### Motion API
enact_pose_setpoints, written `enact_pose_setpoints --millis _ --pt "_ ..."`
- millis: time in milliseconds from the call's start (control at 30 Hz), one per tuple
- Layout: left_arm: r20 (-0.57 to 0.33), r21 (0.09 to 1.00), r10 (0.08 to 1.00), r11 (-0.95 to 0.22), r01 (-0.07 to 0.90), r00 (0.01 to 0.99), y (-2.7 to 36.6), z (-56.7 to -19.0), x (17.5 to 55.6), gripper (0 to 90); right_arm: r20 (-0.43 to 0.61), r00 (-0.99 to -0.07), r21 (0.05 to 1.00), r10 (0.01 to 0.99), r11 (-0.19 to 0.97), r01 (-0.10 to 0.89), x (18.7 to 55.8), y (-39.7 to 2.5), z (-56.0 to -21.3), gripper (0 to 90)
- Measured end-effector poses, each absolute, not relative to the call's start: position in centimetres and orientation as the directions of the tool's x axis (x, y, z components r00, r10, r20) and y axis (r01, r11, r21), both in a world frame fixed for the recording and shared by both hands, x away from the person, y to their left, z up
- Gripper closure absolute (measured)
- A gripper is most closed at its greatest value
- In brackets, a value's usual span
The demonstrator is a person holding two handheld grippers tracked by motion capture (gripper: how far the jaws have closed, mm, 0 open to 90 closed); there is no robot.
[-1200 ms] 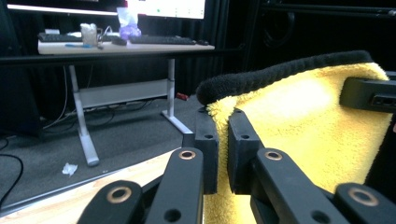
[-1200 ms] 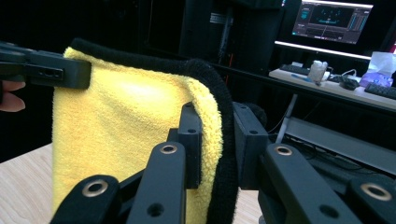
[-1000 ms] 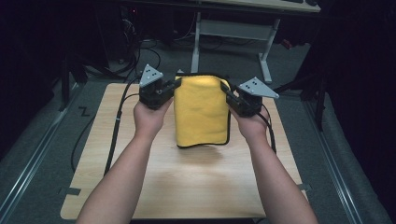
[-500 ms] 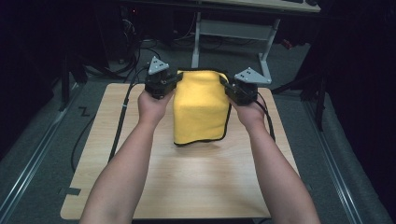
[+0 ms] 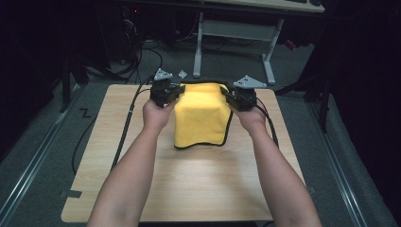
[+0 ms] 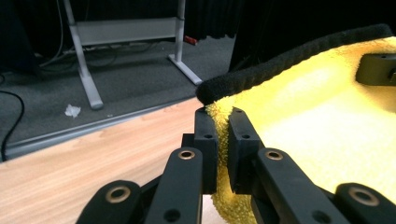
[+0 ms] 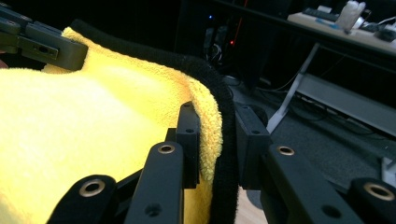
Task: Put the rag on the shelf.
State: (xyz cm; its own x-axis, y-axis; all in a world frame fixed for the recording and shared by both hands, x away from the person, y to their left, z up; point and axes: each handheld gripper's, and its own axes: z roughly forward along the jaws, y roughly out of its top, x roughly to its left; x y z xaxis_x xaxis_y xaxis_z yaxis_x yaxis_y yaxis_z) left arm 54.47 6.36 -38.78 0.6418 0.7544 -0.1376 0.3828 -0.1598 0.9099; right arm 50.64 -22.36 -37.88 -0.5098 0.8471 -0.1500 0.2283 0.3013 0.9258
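1. Dark floor and desk legs (image 5: 203,42) lie beyond the wooden table (image 5: 189,184); on it a person works a yellow towel (image 5: 201,118) with a gripper in each hand.
2. Left gripper (image 6: 222,140): its jaws are pinched on the towel's corner, yellow pile squeezed between the two pads, just under the black hem (image 6: 280,60).
3. Right gripper (image 7: 217,140): its jaws straddle the opposite corner, hem and pile between them; the near pad presses the cloth, a small gap shows at the far pad, so the grip looks lighter there.
4. Outward, the high view shows the left gripper (image 5: 165,92) and right gripper (image 5: 243,97) level with each other at the towel's far edge, which is lifted; the rest hangs toward the person, its lower hem resting on the table.
5. The held edge runs side to side between the grippers, the towel's long axis toward the person; judging by this, both hands sit equally near, and the next move would likely carry the edge together, forward or back.
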Motion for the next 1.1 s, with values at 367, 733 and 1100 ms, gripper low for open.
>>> enact_pose_setpoints --millis 367,733,1100 --pt "-0.177 0.889 0.749 -0.156 0.43 0.638 6.8 -40.4 54.6 84.3 -0.121 -0.522 0.909 0.844 0.305 0.283 50.9 -22.8 -39.2 75.3" --pt "-0.279 0.854 0.72 -0.116 0.507 0.636 7.2 -42.4 54.9 84.3 -0.101 -0.509 0.901 0.855 0.295 0.317 50.6 -22.9 -41.1 81.5" --pt "-0.369 0.833 0.675 -0.065 0.55 0.639 7.8 -44.2 54.9 84.0 -0.044 -0.504 0.905 0.862 0.248 0.345 50.7 -23.2 -42.0 81.1"
